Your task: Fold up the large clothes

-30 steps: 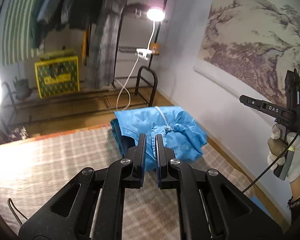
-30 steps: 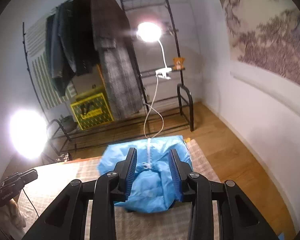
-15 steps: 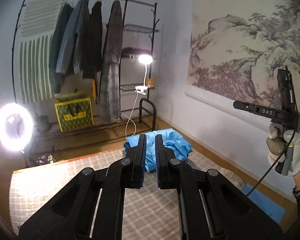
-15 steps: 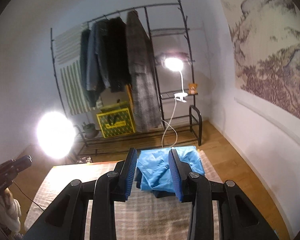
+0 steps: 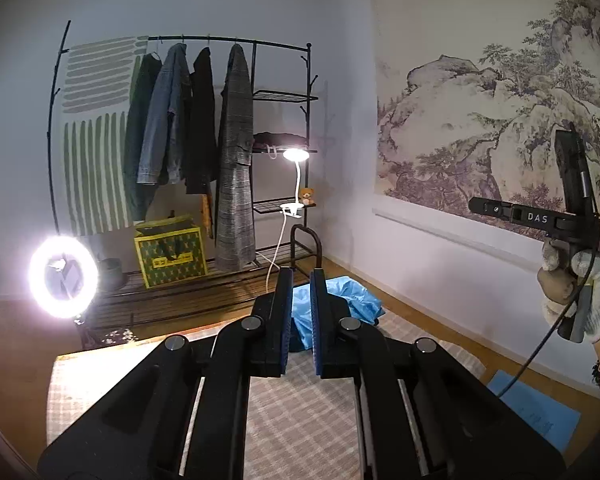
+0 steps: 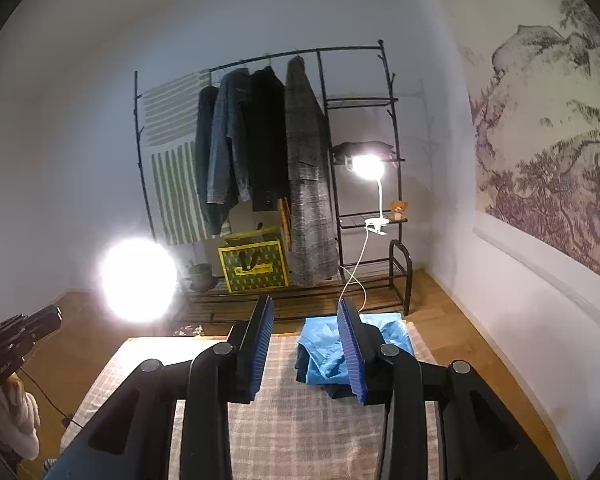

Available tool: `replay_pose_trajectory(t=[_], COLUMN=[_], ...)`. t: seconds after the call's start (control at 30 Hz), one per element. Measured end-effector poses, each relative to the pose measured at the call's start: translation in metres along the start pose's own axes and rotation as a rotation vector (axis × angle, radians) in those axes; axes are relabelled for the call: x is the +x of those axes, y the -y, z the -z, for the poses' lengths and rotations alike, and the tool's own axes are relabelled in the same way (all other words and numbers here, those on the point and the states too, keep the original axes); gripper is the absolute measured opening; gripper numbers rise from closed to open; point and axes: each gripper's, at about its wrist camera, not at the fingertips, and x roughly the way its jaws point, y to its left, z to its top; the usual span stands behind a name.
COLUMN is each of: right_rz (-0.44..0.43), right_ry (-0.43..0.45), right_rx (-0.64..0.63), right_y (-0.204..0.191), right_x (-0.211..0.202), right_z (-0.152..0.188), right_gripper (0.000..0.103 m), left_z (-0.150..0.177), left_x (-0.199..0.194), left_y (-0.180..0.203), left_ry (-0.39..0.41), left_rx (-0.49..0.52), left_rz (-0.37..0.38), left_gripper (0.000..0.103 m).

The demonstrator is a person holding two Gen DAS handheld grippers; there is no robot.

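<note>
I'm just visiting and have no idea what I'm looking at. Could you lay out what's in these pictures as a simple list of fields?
Setting: a room with a checked cloth spread over a flat surface
Garment: blue garment, bundled at the far end of the cloth
Left gripper: raised, nearly closed, holding nothing
Right gripper: raised, open, holding nothing
Behind: clothes rack with hanging coats, yellow-green bag, clip lamp, small teddy bear
Lighting: ring light on the left
Wall: landscape painting
</note>
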Motion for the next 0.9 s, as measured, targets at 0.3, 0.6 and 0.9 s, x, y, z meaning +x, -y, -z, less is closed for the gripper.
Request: replay_pose_trajectory(t=[0.3, 0.6, 0.9], right_rz=[0.031, 0.105, 0.122], right_ry=[-0.022, -0.034, -0.010], right_rx=[-0.028, -0.031, -0.023], right_y=[-0.029, -0.048, -0.056], right_x=[0.005, 0.047, 0.087], right_z=[0.034, 0.081, 0.120], right_gripper=[0.056, 0.092, 0.103], left_z=[0.038, 0.081, 0.119], left_x=[-0.007, 0.018, 0.058], left_y=[-0.015, -0.037, -0.057], left_ry=[-0.028, -0.062, -0.106], left_rx=[-0.027, -0.049, -0.084], left_rz=[-0.022, -0.046, -0.077], left_gripper=[0.052, 0.083, 0.100])
